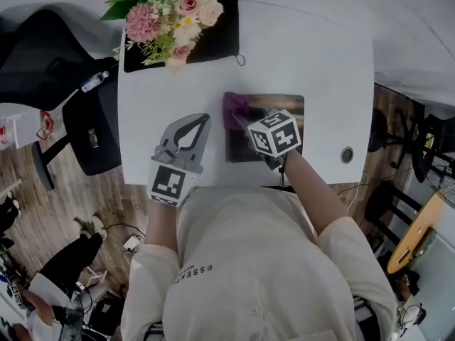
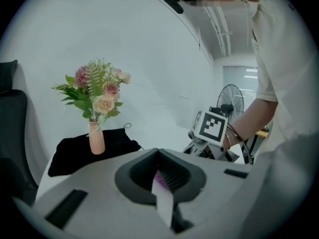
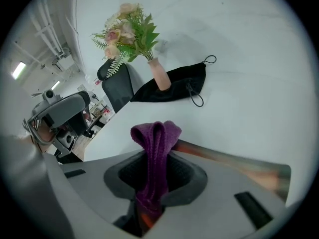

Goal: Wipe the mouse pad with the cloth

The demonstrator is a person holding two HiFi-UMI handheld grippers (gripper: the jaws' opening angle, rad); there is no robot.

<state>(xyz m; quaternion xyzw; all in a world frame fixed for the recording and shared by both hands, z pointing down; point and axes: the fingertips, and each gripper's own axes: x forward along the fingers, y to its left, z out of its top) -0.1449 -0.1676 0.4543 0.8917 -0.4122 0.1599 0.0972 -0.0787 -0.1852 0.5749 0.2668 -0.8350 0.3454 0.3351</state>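
Pink vase holds flowers; right claw grips purple cloth.

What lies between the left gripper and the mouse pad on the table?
Only bare white table. The head view shows nothing between the left gripper and the mouse pad. The purple cloth sits on the pad's corner on that side.

one cloth, one mouse pad, one vase

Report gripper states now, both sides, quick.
Left gripper: closed, nothing held.
Right gripper: closed on the purple cloth.
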